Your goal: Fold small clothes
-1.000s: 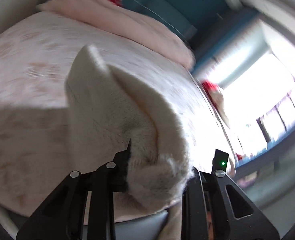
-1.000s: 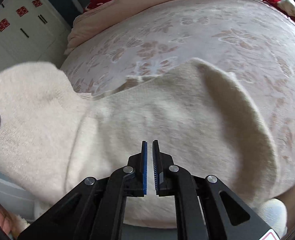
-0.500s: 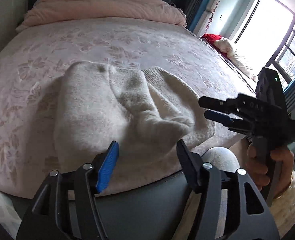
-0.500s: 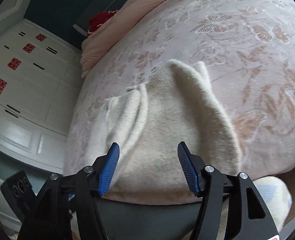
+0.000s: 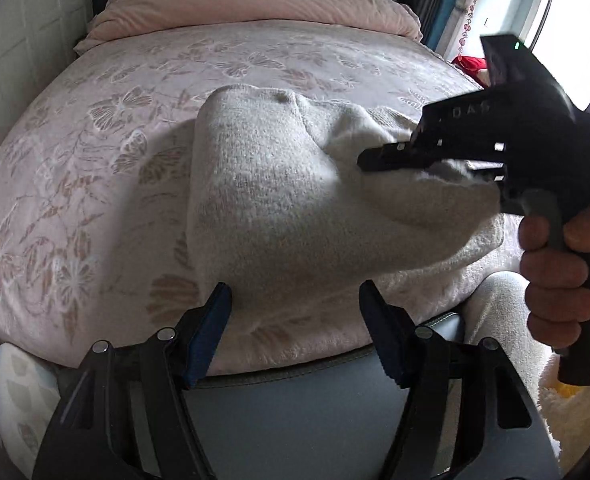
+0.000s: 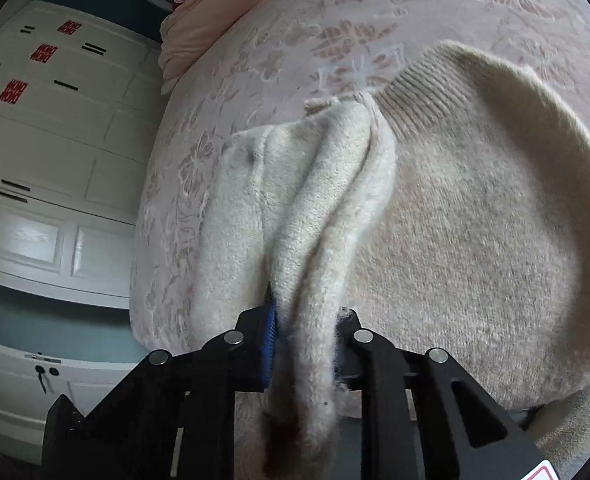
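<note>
While the right claw [image 6: 307, 316] is closing on the bunched sweater [image 5: 271, 200] sleeve, left claw [image 5: 295, 320] released, that shallow bite could slip.

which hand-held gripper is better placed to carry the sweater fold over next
Right. The right hand-held gripper is closing on a bunched fold of the sweater; the left hand-held gripper is open and short of it.

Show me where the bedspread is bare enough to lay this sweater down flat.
Bare bedspread lies left of the cream sweater, and a wide band runs between it and the pink folded quilt. The near edge is crowded: sweater, right gripper closing on a fold, left gripper.
</note>
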Motion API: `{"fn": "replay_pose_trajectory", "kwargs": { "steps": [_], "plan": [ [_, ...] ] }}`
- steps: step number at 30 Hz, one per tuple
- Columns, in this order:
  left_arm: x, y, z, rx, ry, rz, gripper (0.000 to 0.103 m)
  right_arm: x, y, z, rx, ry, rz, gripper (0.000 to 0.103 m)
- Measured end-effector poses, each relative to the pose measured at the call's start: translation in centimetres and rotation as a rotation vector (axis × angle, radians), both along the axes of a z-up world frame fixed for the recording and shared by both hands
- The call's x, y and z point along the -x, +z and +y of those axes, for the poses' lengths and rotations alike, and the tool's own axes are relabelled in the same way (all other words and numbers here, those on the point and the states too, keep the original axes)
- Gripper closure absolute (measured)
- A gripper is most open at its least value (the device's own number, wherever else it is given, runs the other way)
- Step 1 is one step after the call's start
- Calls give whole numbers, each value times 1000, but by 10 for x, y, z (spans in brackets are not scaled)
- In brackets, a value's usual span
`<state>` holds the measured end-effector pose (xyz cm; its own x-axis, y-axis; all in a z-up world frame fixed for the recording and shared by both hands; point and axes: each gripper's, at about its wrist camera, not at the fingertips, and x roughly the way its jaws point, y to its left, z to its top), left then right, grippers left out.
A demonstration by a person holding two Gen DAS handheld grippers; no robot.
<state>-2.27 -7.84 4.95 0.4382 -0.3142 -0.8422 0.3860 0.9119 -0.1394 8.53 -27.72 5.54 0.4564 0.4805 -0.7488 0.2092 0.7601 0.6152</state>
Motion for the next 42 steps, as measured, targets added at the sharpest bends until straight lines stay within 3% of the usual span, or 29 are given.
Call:
{"fn": "replay_pose_trajectory", "kwargs": {
  "steps": [4,6,8,10,14,16,18,23,27,29,31,32,33,35,37,38,40,42],
  "plan": [
    [-7,6,-2,15,25,8,39,16,71,-18,-17,6,-209,90],
    [-9,7,-5,21,21,12,39,28,100,-36,36,-18,-296,90],
    [-9,5,-9,30,12,21,39,39,109,-66,83,-62,-324,89],
    [-7,0,-16,21,1,37,39,43,82,-105,131,-97,-260,87],
    [-8,-11,-29,-2,-11,51,39,39,-16,-149,141,-167,44,85],
    [-10,-12,-33,-2,-10,52,39,51,-25,-151,80,-195,27,80],
    [-11,-10,-35,-9,5,42,39,64,-14,-150,25,-213,-40,77],
    [-10,-11,-41,-4,-25,58,39,95,3,-138,43,-178,-82,51],
    [-3,-13,-50,-30,-66,22,39,114,-7,-125,54,-161,-45,45],
    [-7,-20,-57,-56,-63,31,44,114,-19,-125,48,-171,-20,45],
    [-19,-30,-60,-67,-57,87,81,104,-26,-124,71,-177,1,70],
    [-25,-32,-57,-60,-36,118,87,96,-23,-122,90,-165,-1,79],
    [-30,-31,-52,-39,-4,135,91,91,-14,-120,107,-161,-25,80],
    [-35,-21,-38,16,43,143,93,91,26,-116,75,-140,-169,81],
    [-34,-11,-30,16,57,126,94,98,61,-119,51,-128,-301,82],
    [-33,-12,-28,12,56,134,94,101,63,-121,51,-124,-314,82],
    [-32,-21,-31,-19,50,148,94,100,36,-130,90,-129,-225,81],
    [-31,-37,-37,-59,34,162,93,97,-25,-136,166,-136,-17,80]
  ]
}}
